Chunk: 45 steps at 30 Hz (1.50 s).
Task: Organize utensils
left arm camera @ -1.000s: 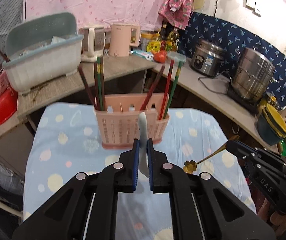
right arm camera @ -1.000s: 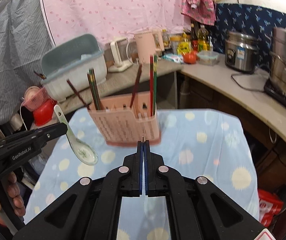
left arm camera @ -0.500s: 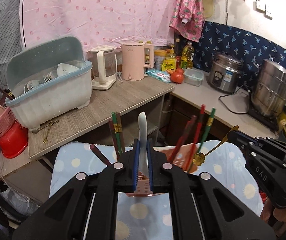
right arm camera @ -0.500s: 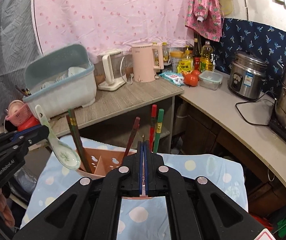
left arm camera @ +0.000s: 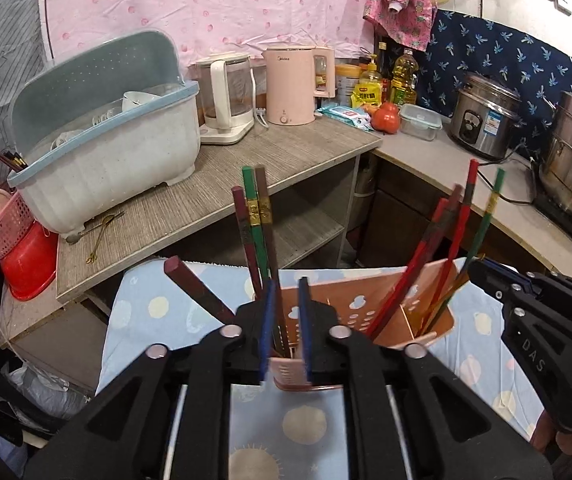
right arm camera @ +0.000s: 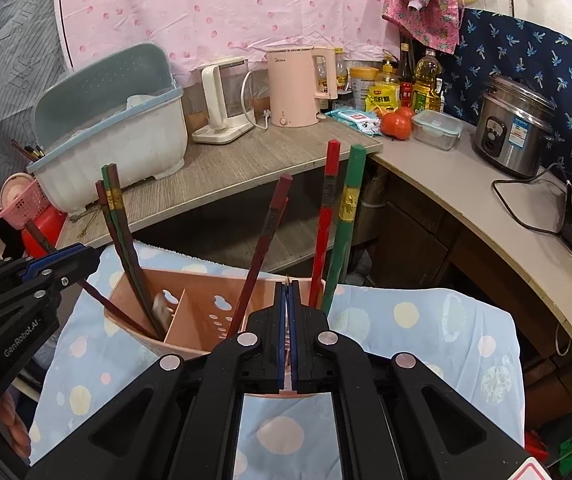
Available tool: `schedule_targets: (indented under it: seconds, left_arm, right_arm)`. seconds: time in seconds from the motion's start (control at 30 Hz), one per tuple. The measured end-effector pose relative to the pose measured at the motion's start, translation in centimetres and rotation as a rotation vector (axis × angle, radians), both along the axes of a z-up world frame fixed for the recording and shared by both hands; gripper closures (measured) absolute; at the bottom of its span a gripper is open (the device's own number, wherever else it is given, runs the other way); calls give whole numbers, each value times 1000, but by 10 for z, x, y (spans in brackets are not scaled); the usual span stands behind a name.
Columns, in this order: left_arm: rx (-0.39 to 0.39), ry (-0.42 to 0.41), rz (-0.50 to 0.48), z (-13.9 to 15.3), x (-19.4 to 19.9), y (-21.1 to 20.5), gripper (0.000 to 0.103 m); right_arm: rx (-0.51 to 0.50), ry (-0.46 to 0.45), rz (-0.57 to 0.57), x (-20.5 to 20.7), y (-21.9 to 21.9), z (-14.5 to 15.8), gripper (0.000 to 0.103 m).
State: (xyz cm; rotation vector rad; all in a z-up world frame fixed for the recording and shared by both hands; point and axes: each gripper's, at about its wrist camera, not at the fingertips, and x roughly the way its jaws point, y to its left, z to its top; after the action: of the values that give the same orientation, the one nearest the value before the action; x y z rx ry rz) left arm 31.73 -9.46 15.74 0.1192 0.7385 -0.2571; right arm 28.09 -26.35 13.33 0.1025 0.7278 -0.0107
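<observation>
A pink slotted utensil holder [left arm camera: 366, 300] [right arm camera: 205, 312] stands on the blue dotted cloth [left arm camera: 306, 432], with several red, green and brown chopsticks [left arm camera: 259, 216] [right arm camera: 328, 216] upright in it. Directly over its left compartment is my left gripper [left arm camera: 286, 282] [right arm camera: 81, 256]; its jaws are opening and nothing is between the pads. A white spoon [right arm camera: 161, 303] rests in that left compartment. My right gripper [right arm camera: 287, 286] [left arm camera: 476, 266] is over the right compartment, shut on the thin handle of a gold spoon [left arm camera: 444, 300] that slants down into the holder.
Behind the table a wooden counter [left arm camera: 286, 160] carries a grey-blue dish bin [left arm camera: 105, 140], a glass kettle and a pink kettle [left arm camera: 290, 84]. A rice cooker [left arm camera: 482, 120] and a steel pot sit on the right counter. A red basin [left arm camera: 25, 264] is at left.
Both grippers moved forward until they were above the holder. The left jaws parted and the white spoon left them. The gold spoon's bowl went down into the right compartment.
</observation>
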Motion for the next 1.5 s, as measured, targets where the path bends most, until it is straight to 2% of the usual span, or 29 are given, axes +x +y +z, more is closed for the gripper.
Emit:
schedule_targets:
  seconds: [0.07,0.1,0.27,0.57,0.87,0.93,1.07,1.13,1.23,1.27,1.3,1.4,1.5]
  left_arm:
    - [-11,-2,14,1,-1,2,72]
    - [-15,-5,15,2,-2,1,70]
    - [-23,-13,19,4,-9,3,70]
    - [-32,-21,14,7,-41,1,70]
    - [-23,-15,25,-5,-83,1,70]
    - [-28,-7,21,-8,-92,0,70]
    - [-31,3,19,-14,-107,0,70]
    - [-34,10,18,-17,-114,1,70]
    - [-37,14,21,-21,-124,1,66]
    - [-34,16,22,-22,-127,1,62]
    - [-32,17,27,-23,-131,2,53]
    - [-31,7,57,-26,-140,7,39]
    - [-29,12,70,-30,-146,10,34]
  right_arm:
    - [0,-8,2,-3,0,2,98]
    - [1,-12,1,-4,0,3,97]
    - [13,-34,0,-18,-1,10,84]
    - [27,-52,0,-56,4,13,81]
    - [76,-25,-23,-99,9,5,77]
    - [73,-24,-29,-109,11,3,73]
    - [60,-21,-38,-129,17,0,70]
    - [54,-19,-44,-136,19,-1,65]
    - [43,-19,-51,-147,22,-3,59]
    - [38,-15,-57,-150,22,-4,58]
    - [39,-13,-59,-153,23,-5,55]
    - [36,-14,-77,-162,23,-7,52]
    - [43,-10,-88,-169,21,-11,45]
